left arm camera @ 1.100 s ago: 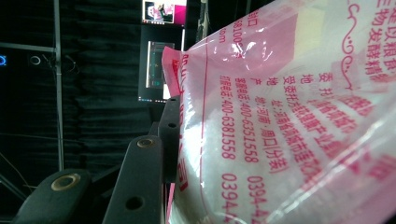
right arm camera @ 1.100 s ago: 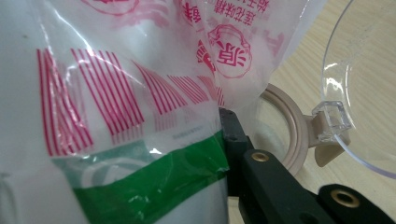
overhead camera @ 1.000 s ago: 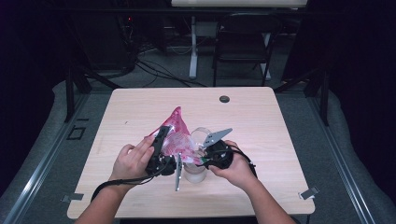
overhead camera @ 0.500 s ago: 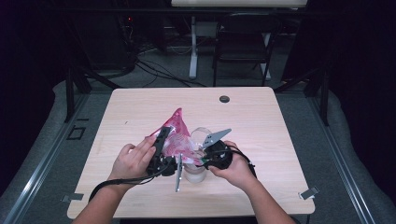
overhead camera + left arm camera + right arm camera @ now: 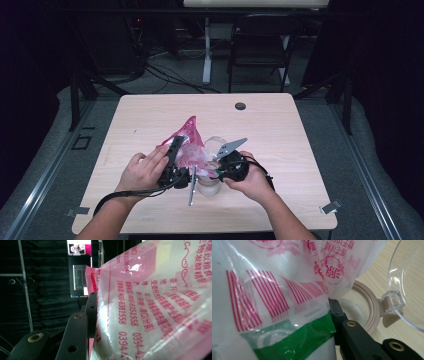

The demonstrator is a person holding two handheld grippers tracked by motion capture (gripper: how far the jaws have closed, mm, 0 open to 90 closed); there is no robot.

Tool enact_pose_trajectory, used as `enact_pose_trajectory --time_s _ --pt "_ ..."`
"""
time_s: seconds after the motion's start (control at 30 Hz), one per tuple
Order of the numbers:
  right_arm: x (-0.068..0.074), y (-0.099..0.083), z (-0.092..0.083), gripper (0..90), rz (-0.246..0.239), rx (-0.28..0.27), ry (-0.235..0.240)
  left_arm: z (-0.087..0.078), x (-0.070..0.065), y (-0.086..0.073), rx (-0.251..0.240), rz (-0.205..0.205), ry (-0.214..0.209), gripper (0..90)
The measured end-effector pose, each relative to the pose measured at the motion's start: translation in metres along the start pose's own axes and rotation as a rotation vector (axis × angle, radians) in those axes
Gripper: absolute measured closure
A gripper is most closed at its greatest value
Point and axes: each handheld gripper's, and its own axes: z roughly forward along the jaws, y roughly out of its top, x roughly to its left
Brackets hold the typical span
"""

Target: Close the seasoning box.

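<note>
Over the jar point(image 5: 208, 186) | we keep both grippers' fingers point(image 5: 337, 312) clenched on the bag point(image 5: 187, 145) | tilt slowly, mouth centred, avoid spills.

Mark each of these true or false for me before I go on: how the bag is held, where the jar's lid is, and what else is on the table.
1. Both grippers hold the pink printed bag. True: the left gripper and the right gripper each grip it.
2. The jar's clear lid is closed. False: it is swung open beside the rim.
3. The bag holds a white granular fill. True.
4. The bag lies flat on the table. False: it is raised over the jar.
5. A small dark round thing sits near the table's far edge. True.
</note>
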Motion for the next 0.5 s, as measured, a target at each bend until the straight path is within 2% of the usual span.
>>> enact_pose_trajectory --time_s 0.4,0.47,0.5 --pt "-0.0014 -0.0014 0.0021 90.0 0.009 0.002 -0.006 0.0 0.0011 0.002 0.001 0.019 -0.015 65.9" --pt "-0.0016 -0.0015 0.0021 90.0 0.01 0.002 -0.006 -0.0004 0.0021 0.0027 0.015 0.022 -0.031 66.0" --pt "-0.0017 -0.0014 0.0021 90.0 0.008 0.004 -0.006 0.0005 0.0017 0.0022 0.003 0.022 -0.026 66.0"
